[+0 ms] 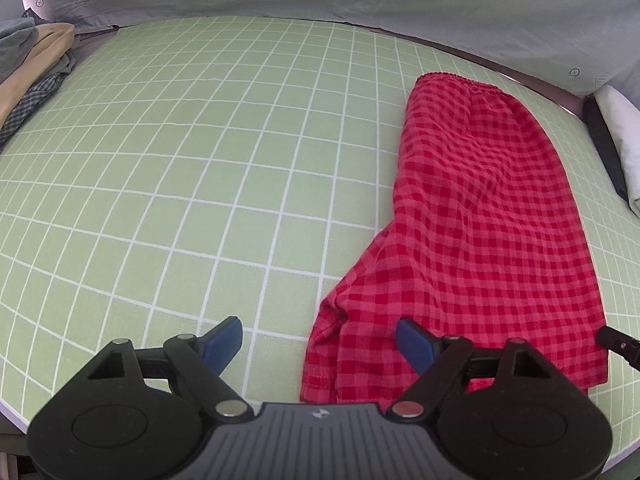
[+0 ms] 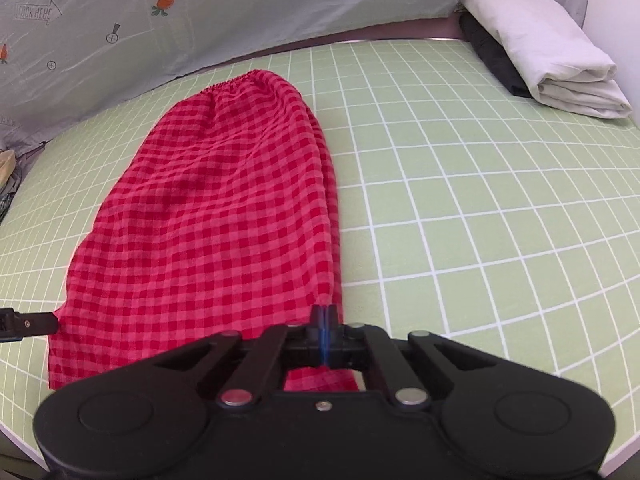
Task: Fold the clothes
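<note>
While both grippers sit at the near hem of the garment, the scene reads as follows:

Garment: red gingham shorts [image 2: 216,208], laid lengthwise on green grid mat [image 1: 180,168]; elastic waistband at far end, leg hems at near end. Looks folded in half lengthwise, w/ layered edges showing at near hem in left wrist view.

Position: in left wrist view the shorts [image 1: 472,216] lie right of centre; in right wrist view they lie left of centre.

Left gripper [image 1: 320,340]: jaws wide apart, nothing between them. Right blue pad [image 1: 414,344] is over the near-left part of the fabric; left pad is over bare mat. Contact w/ cloth: can't tell.

Right gripper [image 2: 324,320]: blue pads pressed together at the near-right edge of the shorts, fabric pinched between them.

Surroundings: white folded cloth [image 2: 548,48] atop a dark item at far right of mat; pile of clothes [image 1: 32,68] (tan, grey, checked) at far left; pale printed sheet [image 2: 200,12] w/ carrot motifs behind the mat.
</note>
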